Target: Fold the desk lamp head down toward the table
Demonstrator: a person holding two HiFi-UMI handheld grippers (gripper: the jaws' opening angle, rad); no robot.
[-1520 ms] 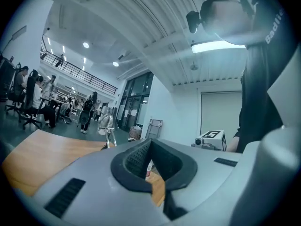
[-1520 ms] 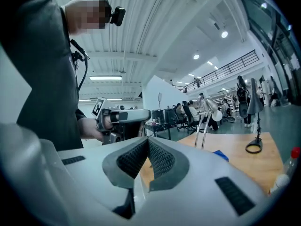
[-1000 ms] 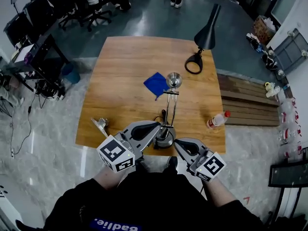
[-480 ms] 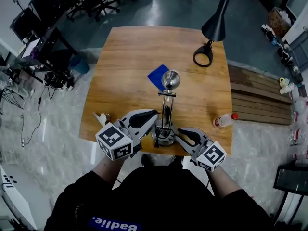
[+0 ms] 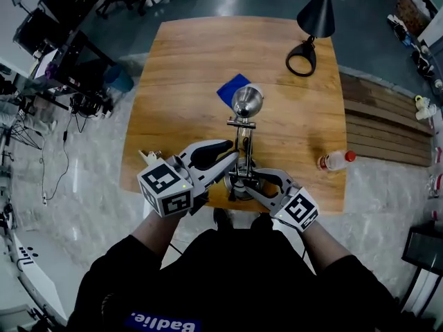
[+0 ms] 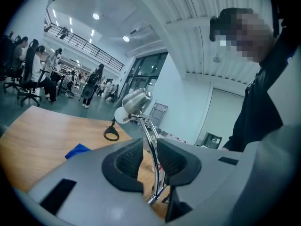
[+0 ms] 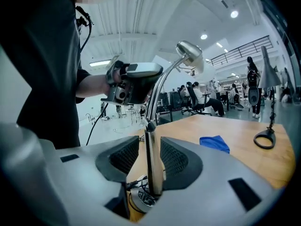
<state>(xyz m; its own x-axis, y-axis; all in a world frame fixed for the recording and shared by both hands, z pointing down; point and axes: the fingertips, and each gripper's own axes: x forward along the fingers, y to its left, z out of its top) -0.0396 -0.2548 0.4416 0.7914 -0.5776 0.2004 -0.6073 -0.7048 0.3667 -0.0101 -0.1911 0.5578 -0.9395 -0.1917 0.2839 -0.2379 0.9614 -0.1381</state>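
A chrome desk lamp stands upright near the table's front edge, its round head (image 5: 247, 102) on top of a thin arm (image 5: 242, 140). My left gripper (image 5: 234, 159) reaches in from the left. In the left gripper view its jaws (image 6: 150, 157) are opening, with the lamp's thin upper arm (image 6: 151, 145) between the pads and a gap showing. My right gripper (image 5: 242, 180) sits lower, by the base. Its jaws (image 7: 149, 159) are opening wide on either side of the lamp's lower post (image 7: 153, 168), clear of it. The lamp head (image 7: 189, 48) rises above.
On the wooden table (image 5: 187, 68) a blue cloth (image 5: 232, 88) lies just behind the lamp. A black cone lamp (image 5: 315, 16) with a ring base stands at the far right corner. A bottle (image 5: 335, 160) lies at the right edge, a small metal piece (image 5: 147, 158) at the left.
Both grippers have moved in from the table's front edge to the lamp. Their jaws, shut before, now stand apart around the lamp's arm and post.
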